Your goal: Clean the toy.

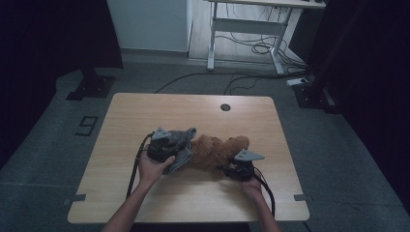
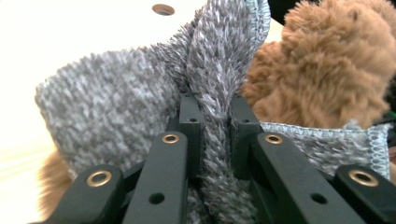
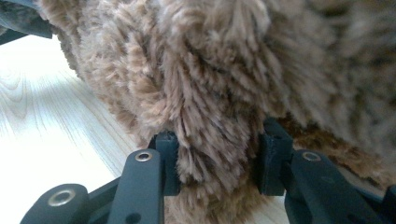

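A brown plush toy lies in the middle of the wooden table, with a grey knitted cloth draped over its left end. My left gripper is shut on a fold of the grey cloth, which stands up between its jaws next to the brown plush. My right gripper sits at the toy's near right side, its jaws closed on a tuft of brown fur. Hands hold both grippers from the table's near edge.
A round cable hole is near the table's far edge. Beyond the table stand a white desk frame with loose cables on the floor, and dark stands at both sides.
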The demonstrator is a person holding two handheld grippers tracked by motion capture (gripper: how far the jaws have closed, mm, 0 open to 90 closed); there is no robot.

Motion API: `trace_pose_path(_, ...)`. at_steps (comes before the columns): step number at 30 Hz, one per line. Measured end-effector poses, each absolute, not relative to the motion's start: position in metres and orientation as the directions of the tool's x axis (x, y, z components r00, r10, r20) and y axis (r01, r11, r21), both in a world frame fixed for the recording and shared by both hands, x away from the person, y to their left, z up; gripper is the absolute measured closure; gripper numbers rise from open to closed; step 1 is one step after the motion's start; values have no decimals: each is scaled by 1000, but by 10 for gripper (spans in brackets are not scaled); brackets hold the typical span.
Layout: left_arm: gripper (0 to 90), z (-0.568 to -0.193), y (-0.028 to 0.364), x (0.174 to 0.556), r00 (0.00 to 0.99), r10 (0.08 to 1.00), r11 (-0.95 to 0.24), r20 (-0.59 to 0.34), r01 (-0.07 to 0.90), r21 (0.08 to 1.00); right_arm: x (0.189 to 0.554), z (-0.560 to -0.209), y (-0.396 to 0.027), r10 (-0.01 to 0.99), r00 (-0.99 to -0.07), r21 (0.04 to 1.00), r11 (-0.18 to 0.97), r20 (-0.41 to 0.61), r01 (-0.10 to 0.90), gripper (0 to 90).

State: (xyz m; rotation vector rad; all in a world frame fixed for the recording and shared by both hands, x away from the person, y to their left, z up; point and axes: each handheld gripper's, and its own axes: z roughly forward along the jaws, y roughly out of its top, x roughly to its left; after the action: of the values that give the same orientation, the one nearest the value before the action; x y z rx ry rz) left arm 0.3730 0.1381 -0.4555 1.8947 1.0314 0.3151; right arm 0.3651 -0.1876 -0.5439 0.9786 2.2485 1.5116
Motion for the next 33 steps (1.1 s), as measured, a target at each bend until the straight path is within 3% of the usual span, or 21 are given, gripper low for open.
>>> trace_pose_path(12, 799, -471, 181, 366, 532, 829, -178, -175, 547, 818, 366, -544, -188, 652, -741, 893, 220, 164, 391, 606)
trace_pose_path(19, 805, -499, 197, 375, 477, 855, -165, -202, 620, 767, 368, -545, -189, 654, -735, 891, 209, 179, 402, 609)
trace_pose_path(23, 807, -482, 200, 373, 488, 849, -150, -204, 591, 793, 368, -545, -189, 655, -732, 890, 203, 186, 408, 610)
trace_pose_path(27, 808, -443, 185, 360, 556, 811, -156, -183, 507, 848, 370, -546, -191, 655, -728, 888, 192, 201, 418, 613)
trace_pose_path(33, 807, -410, 120, 348, 690, 711, -241, -133, 418, 876, 370, -546, -191, 656, -726, 887, 186, 208, 422, 613)
